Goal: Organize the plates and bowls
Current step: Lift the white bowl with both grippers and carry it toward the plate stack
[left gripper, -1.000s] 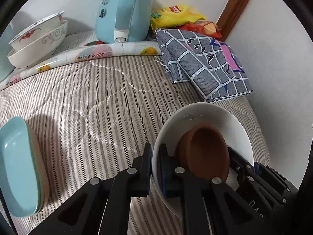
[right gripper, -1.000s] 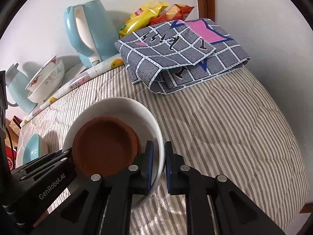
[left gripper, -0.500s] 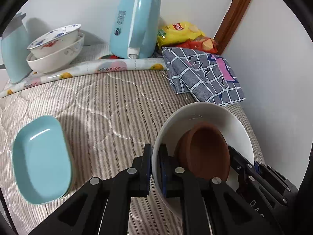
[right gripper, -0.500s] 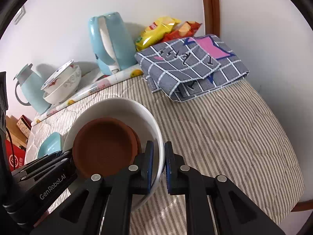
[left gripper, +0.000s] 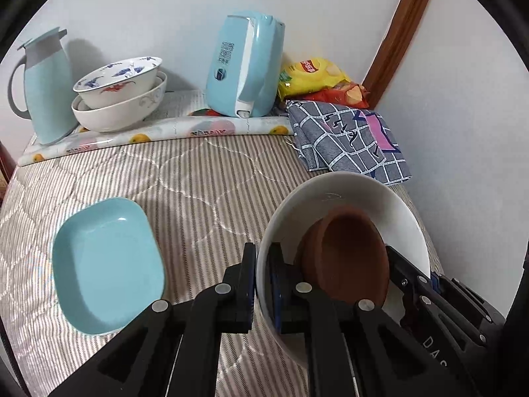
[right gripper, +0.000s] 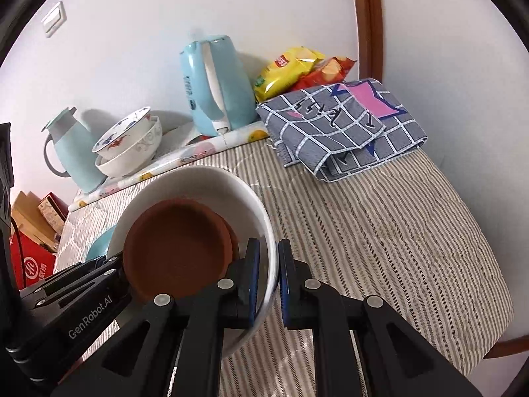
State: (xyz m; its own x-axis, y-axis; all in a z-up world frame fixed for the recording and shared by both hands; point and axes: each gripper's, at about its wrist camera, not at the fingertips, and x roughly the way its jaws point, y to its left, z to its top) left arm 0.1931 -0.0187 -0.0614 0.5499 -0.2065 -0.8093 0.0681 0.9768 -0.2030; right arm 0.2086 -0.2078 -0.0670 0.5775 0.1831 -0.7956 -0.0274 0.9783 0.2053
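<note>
Left wrist view: the left hand-held gripper (left gripper: 263,284) and right hand-held gripper (right gripper: 266,279) each clamp opposite rims of a white bowl (left gripper: 347,195) holding a brown dish (left gripper: 347,251), lower right of frame above the bed (left gripper: 205,178).

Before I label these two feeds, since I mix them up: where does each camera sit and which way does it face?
Left wrist: on the left gripper, looking down across the striped bed at the teal dish; the right gripper shows at lower right.
Right wrist: on the right gripper, facing the checked cloth; the left gripper shows at lower left.
Shared: the white bowl holding the brown dish, each gripper clamping a rim, and the blue kettle.
</note>
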